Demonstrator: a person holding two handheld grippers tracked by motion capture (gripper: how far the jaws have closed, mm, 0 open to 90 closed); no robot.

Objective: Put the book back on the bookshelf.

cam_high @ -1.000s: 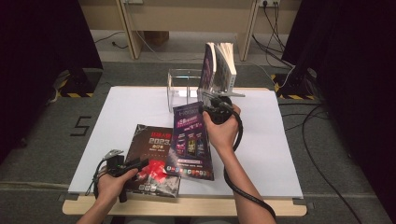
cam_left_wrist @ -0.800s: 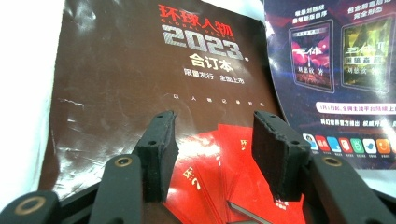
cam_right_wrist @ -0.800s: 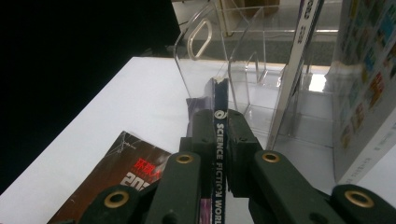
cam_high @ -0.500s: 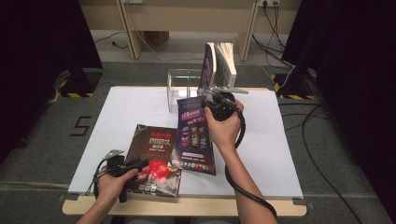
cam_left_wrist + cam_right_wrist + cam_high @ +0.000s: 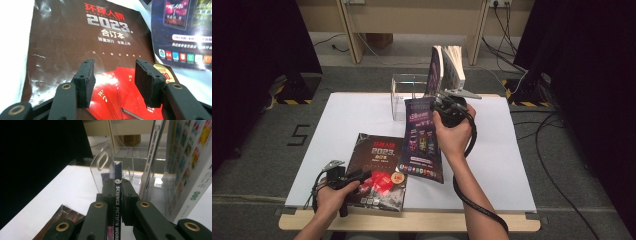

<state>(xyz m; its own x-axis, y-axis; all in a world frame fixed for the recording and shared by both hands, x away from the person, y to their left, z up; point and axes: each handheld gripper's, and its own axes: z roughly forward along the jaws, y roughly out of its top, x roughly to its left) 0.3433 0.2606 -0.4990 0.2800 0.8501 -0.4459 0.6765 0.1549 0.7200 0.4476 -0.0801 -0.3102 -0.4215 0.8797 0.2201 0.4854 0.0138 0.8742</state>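
Left gripper (image 5: 113, 85): jaws wide, hovering over brown magazine (image 5: 379, 170) lying flat under the fingers.
Right gripper (image 5: 117, 195): pinched on spine of purple magazine (image 5: 422, 137); keep spine upright, aim for the free slot ahead.
Clear rack (image 5: 404, 92): beyond the fingers, two books (image 5: 447, 67) standing at its far side.

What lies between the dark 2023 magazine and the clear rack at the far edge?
In the high view, the purple magazine, clamped by the right gripper, spans between the 2023 magazine and the clear rack.
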